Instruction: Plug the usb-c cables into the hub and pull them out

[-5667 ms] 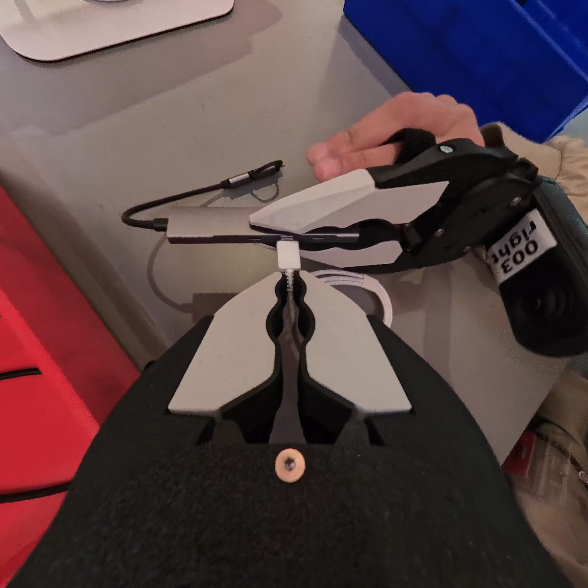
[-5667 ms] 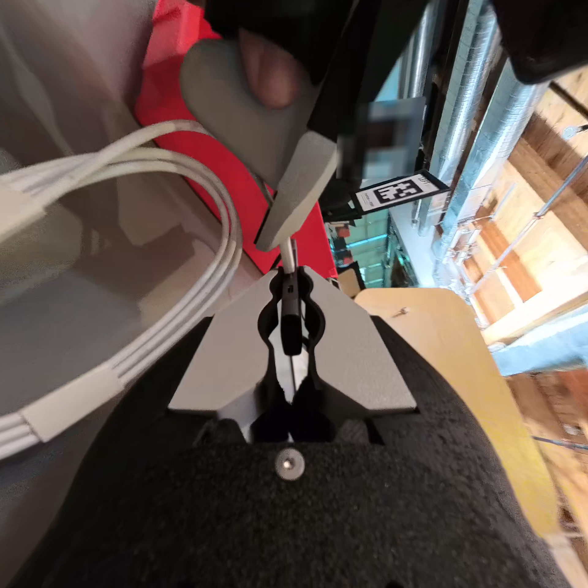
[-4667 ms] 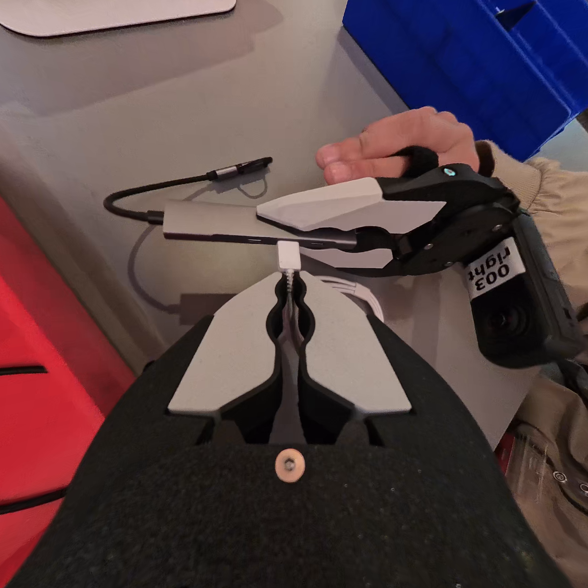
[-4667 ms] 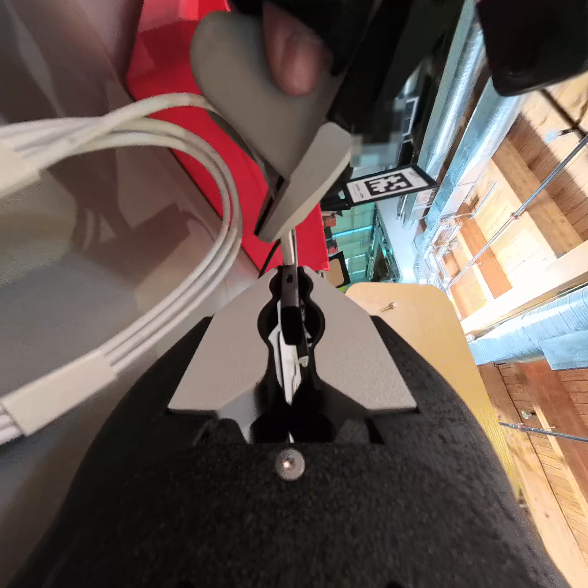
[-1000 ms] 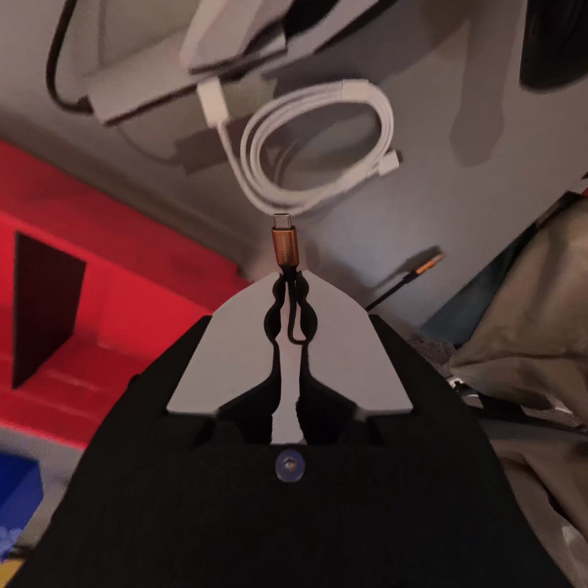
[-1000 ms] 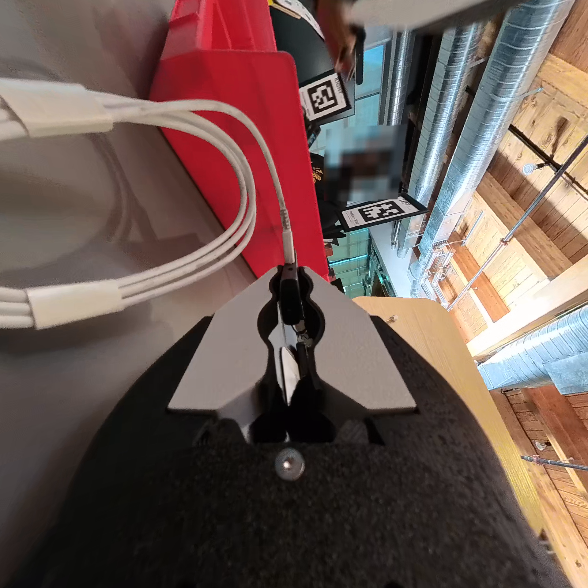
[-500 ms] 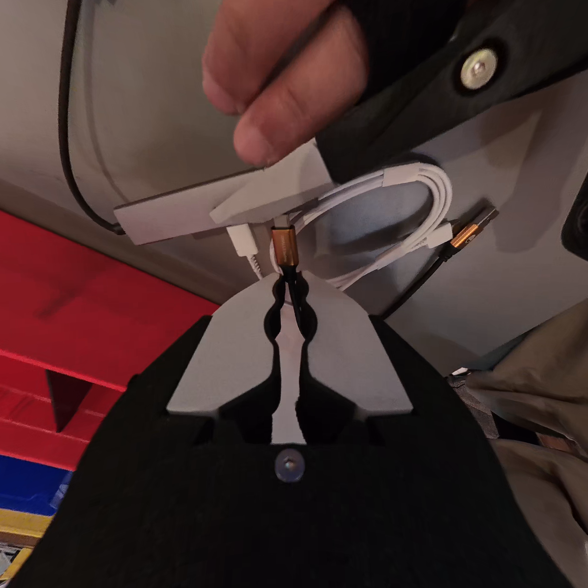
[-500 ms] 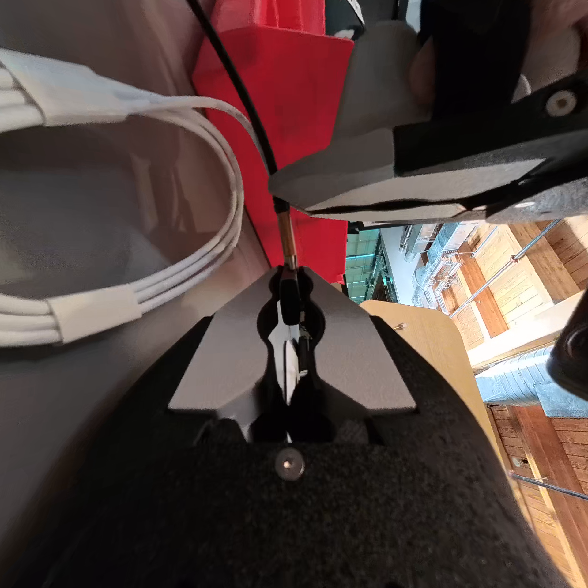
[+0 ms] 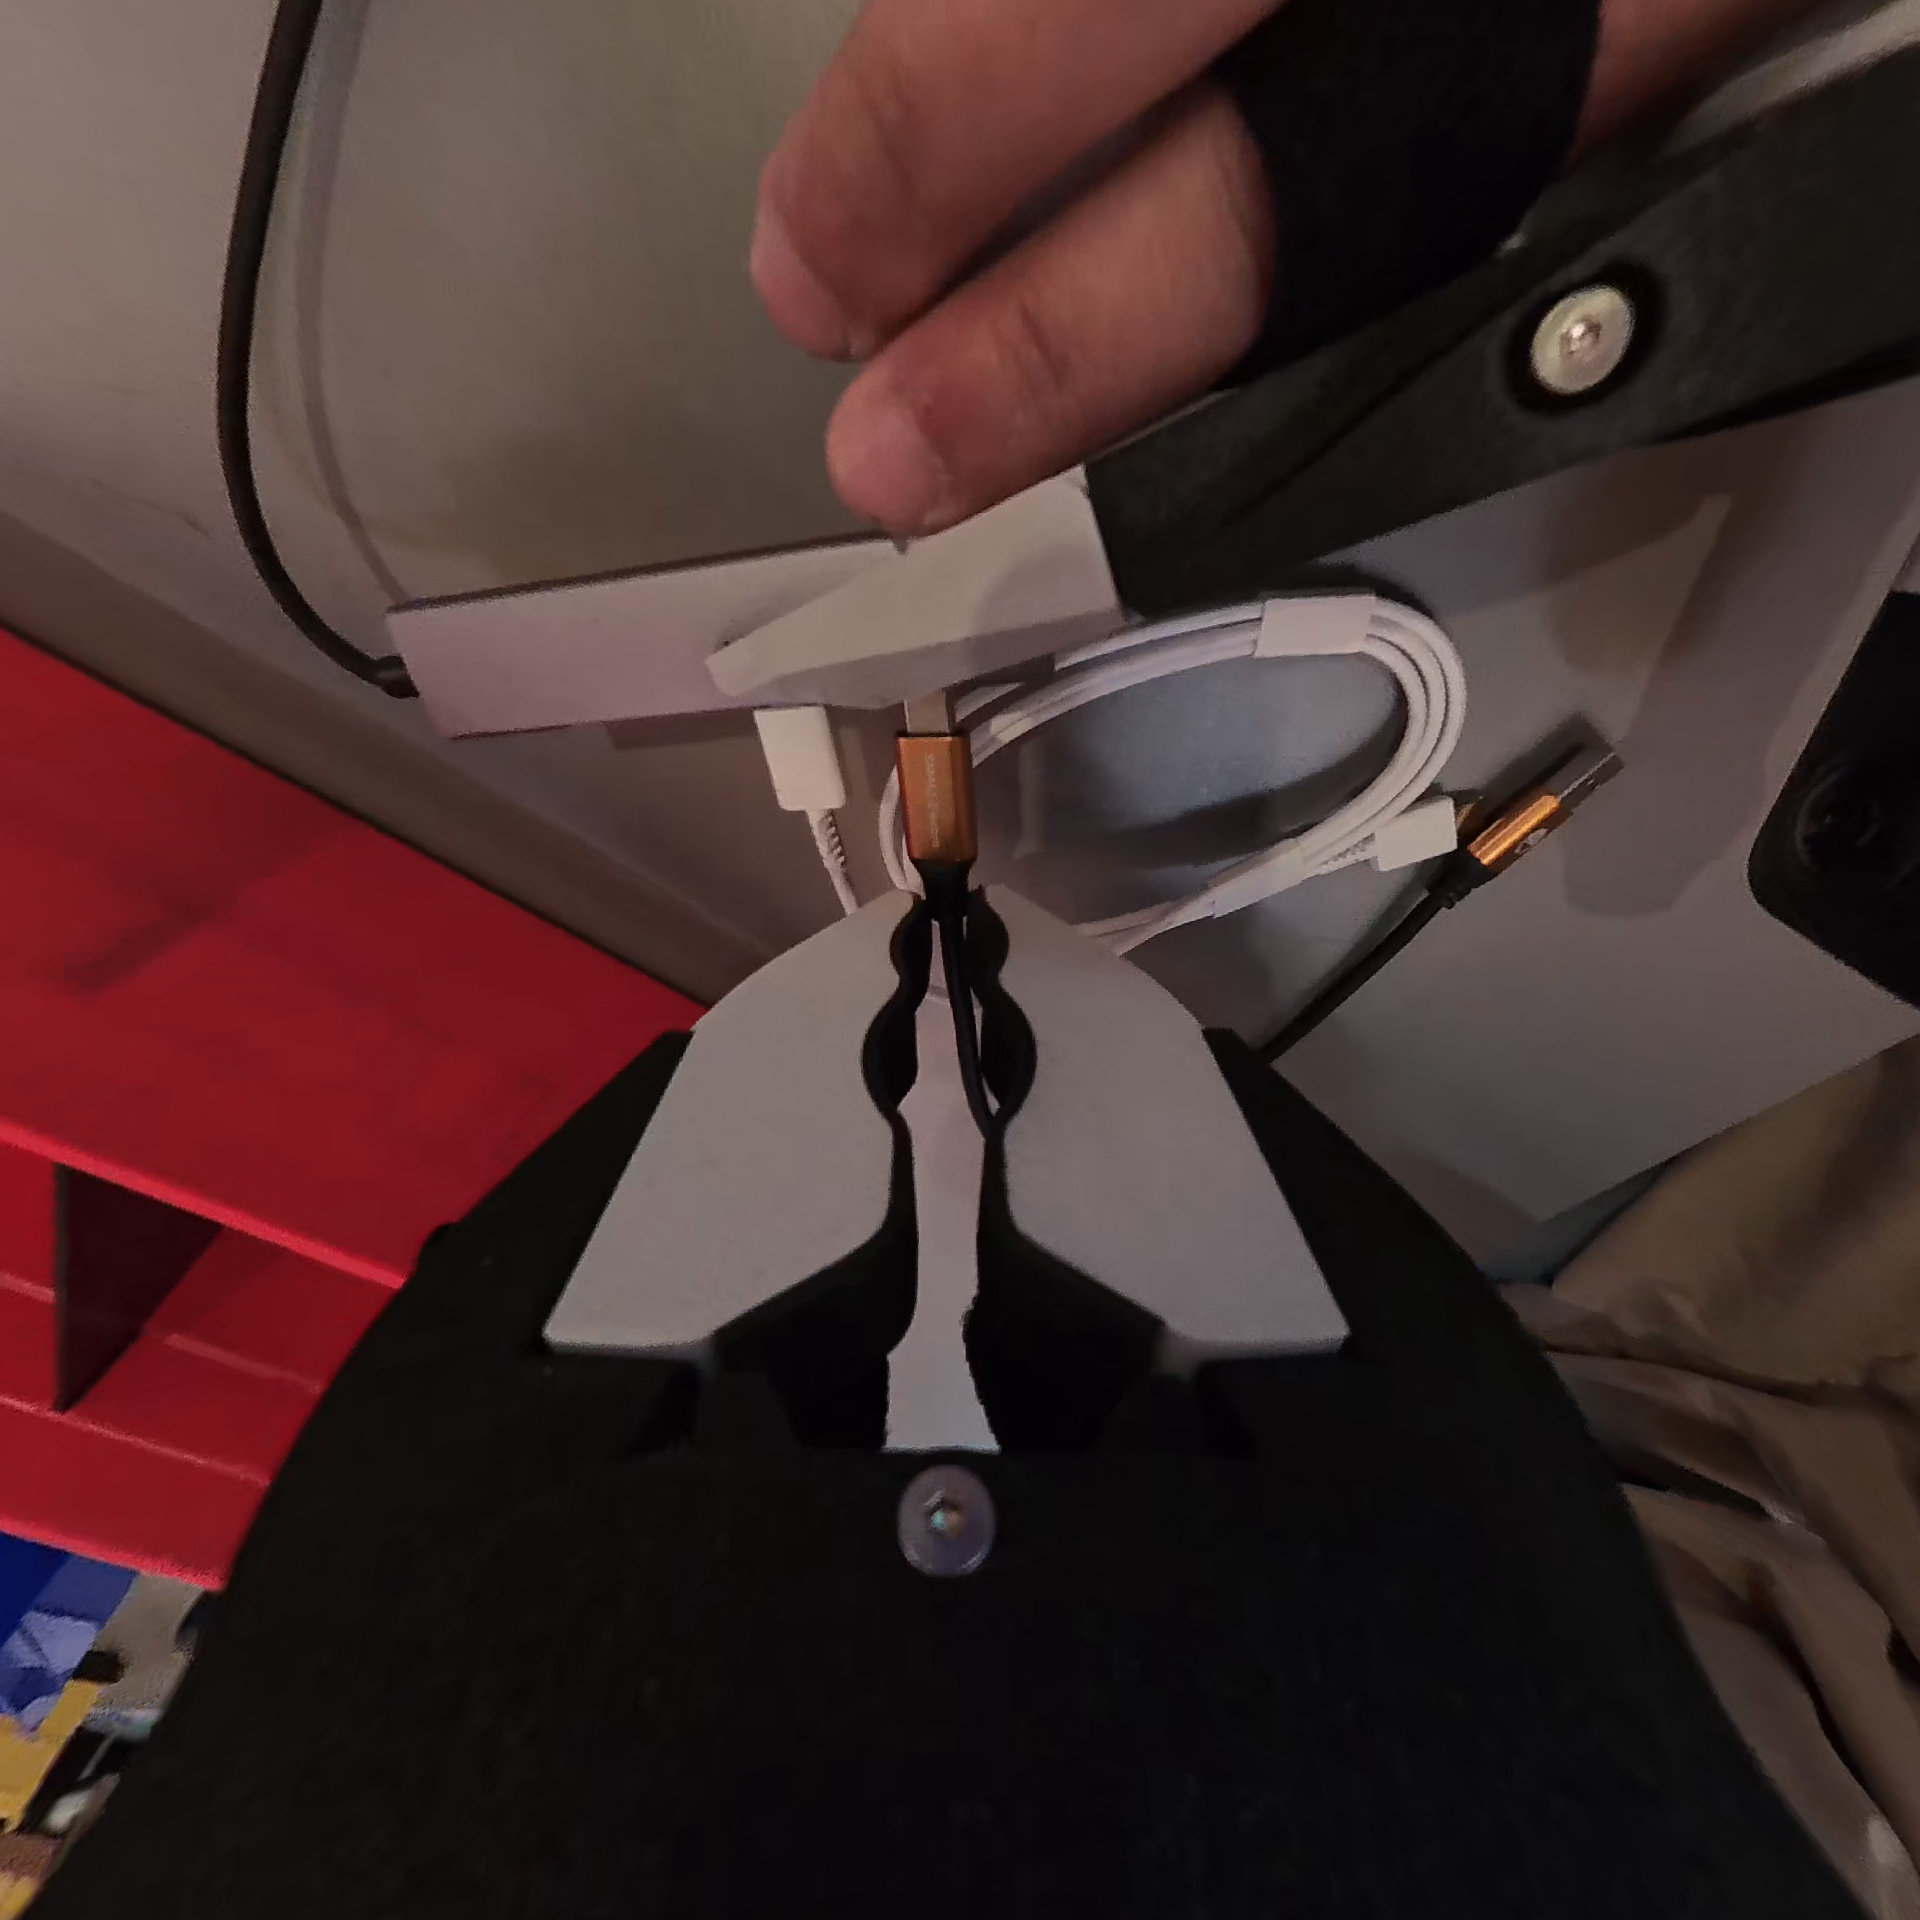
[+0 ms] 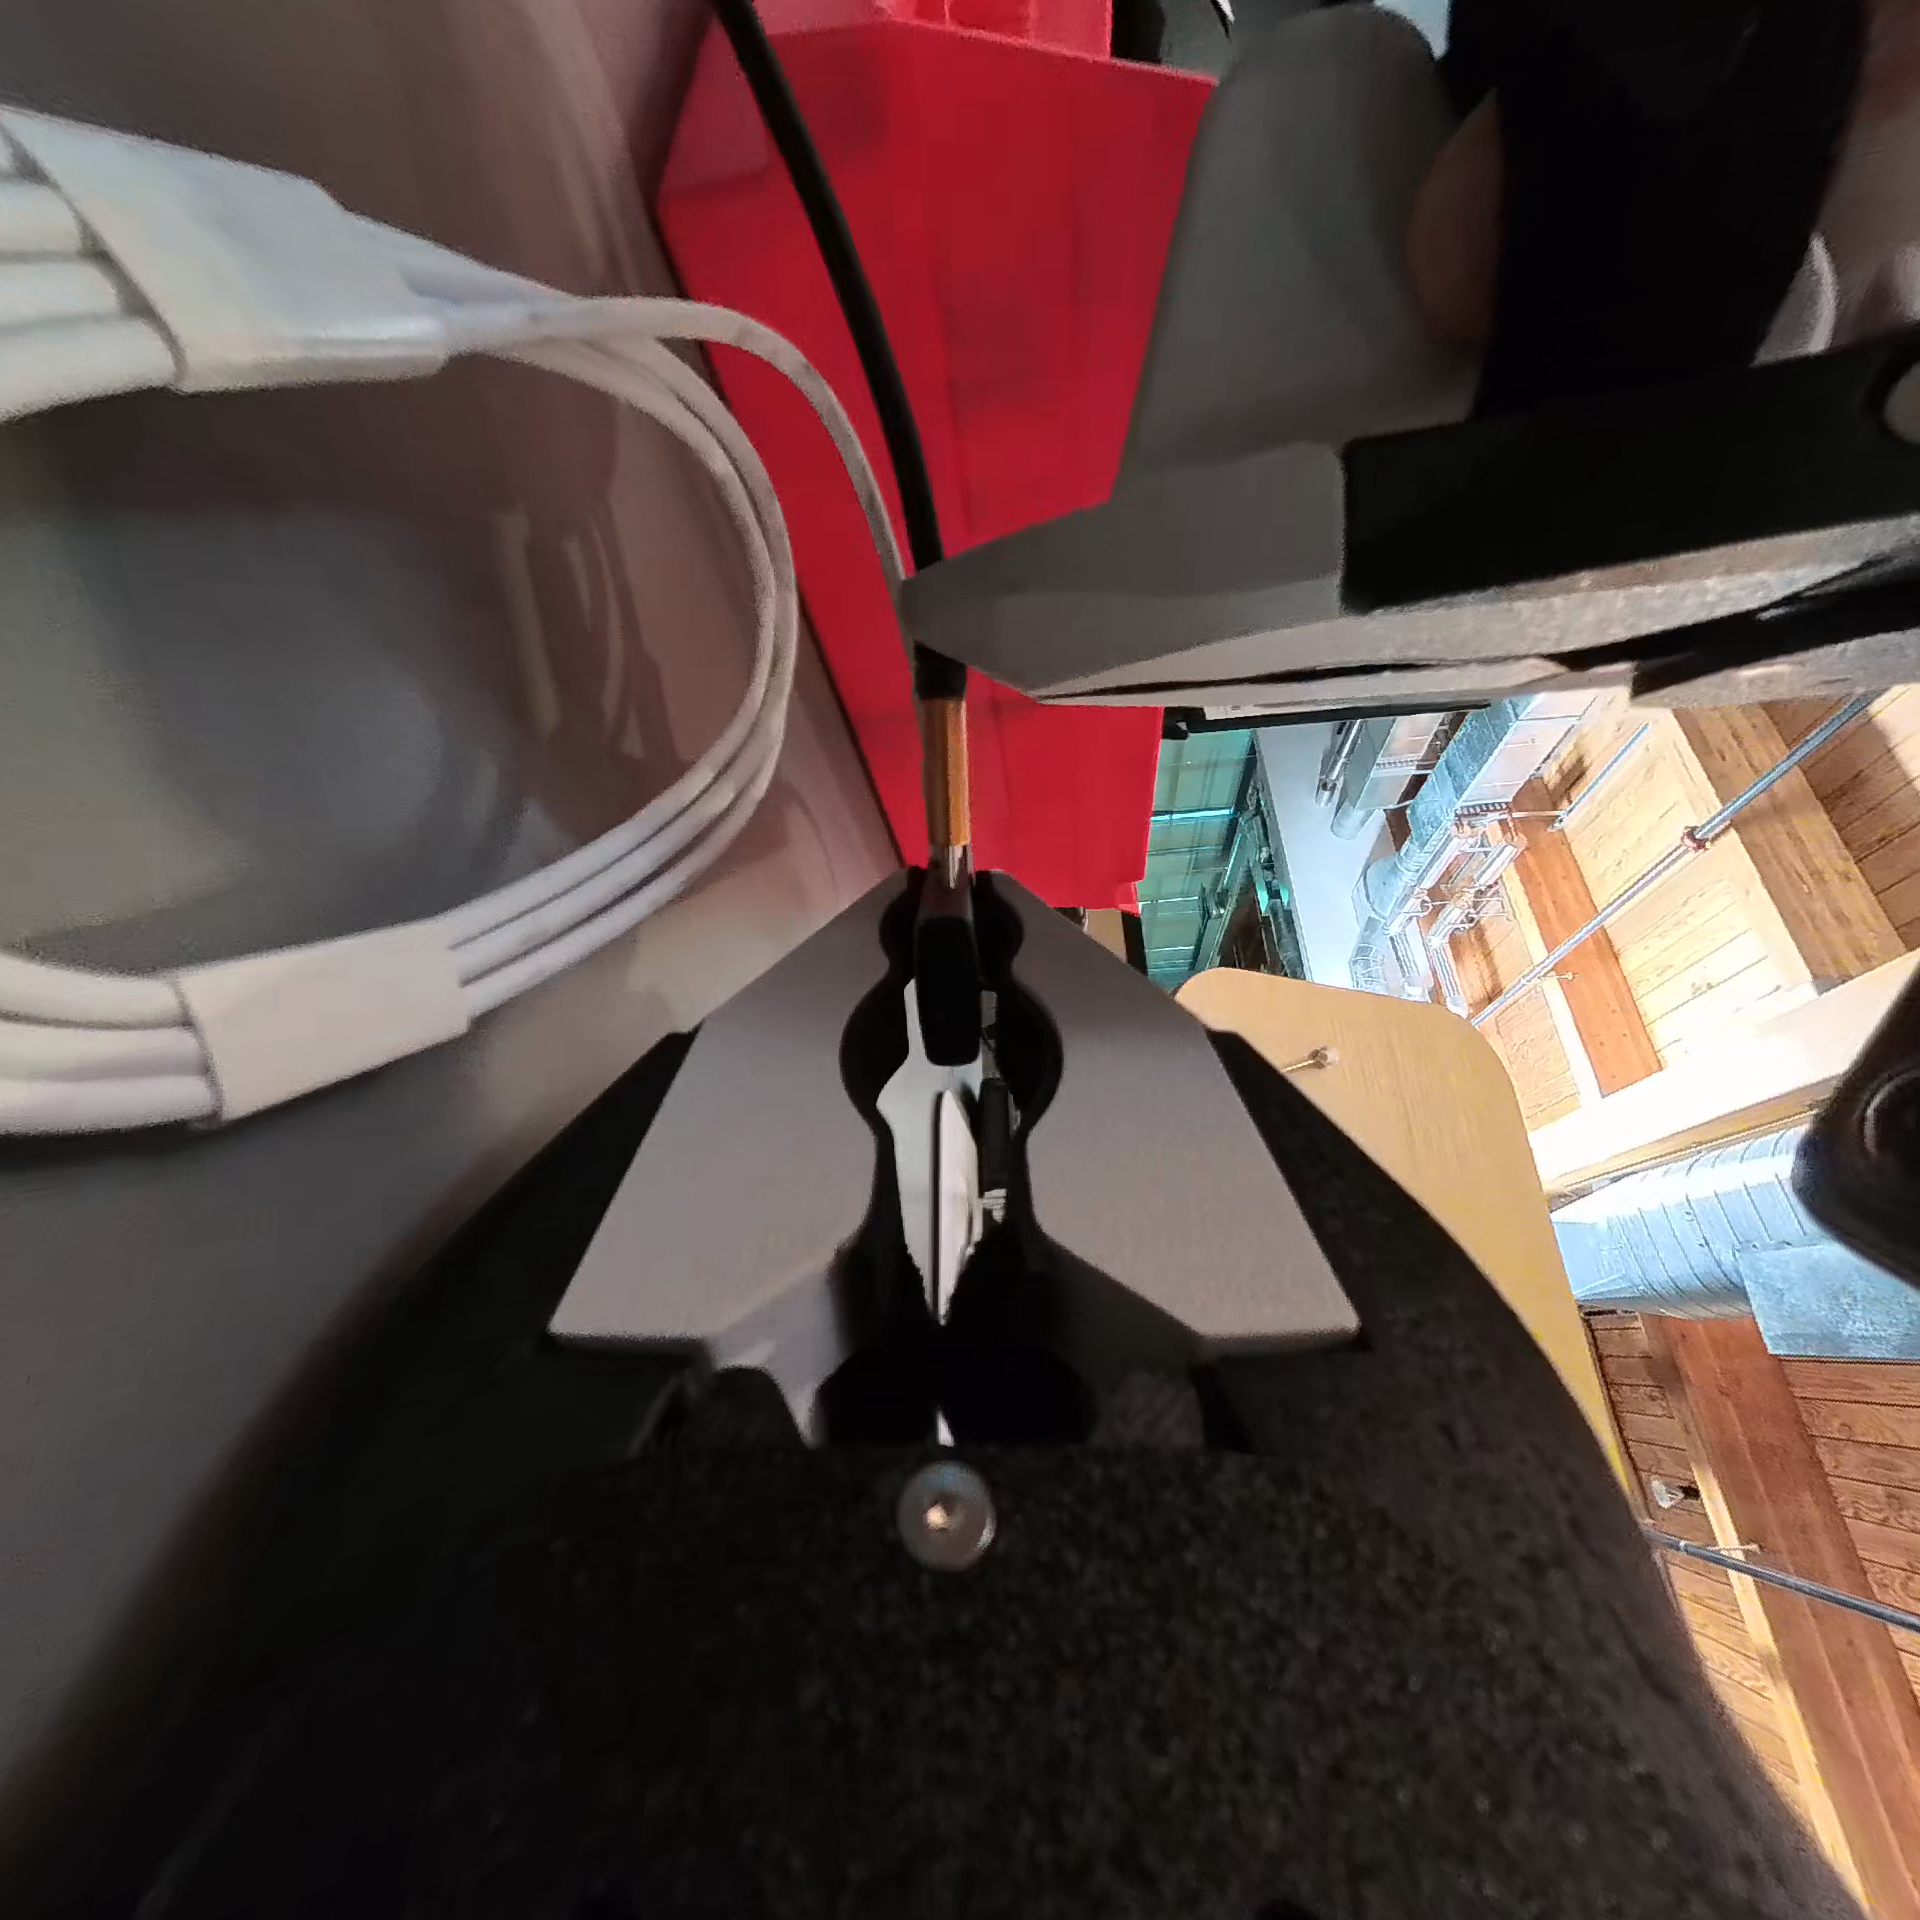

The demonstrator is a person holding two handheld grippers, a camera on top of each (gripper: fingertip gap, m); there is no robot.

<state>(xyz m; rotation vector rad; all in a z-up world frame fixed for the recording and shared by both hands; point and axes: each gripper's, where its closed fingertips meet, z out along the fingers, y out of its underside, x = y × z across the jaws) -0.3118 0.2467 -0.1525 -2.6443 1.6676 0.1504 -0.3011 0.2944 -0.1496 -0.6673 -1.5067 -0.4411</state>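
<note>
In the left wrist view my left gripper point(image 9: 948, 904) is shut on a black cable just behind its orange USB-C plug point(image 9: 935, 821). The plug's metal tip meets the edge of the silver hub point(image 9: 582, 665); how deep it sits is hidden. A white plug point(image 9: 795, 764) sits in the port beside it. My right gripper point(image 10: 948, 883) is shut on the hub point(image 10: 945, 987), seen end-on, with the orange plug point(image 10: 948, 779) right ahead. Its pale fingers point(image 9: 935, 623) clamp the hub in the left wrist view, under a person's hand point(image 9: 987, 312).
The white cable's coil point(image 9: 1351, 707) and the black cable's other orange plug point(image 9: 1527, 831) lie on the grey table point(image 9: 520, 312) behind the hub. A red bin point(image 9: 260, 987) stands left, a tan sleeve point(image 9: 1714, 1351) right. A wooden board point(image 10: 1403, 1091) is beyond. One gripper's finger ends stand about 5 centimetres off the other's.
Seconds ago my left gripper held the white plug at the hub; that plug now stays in the hub. In the last second I carried the orange plug up to the hub's edge.
</note>
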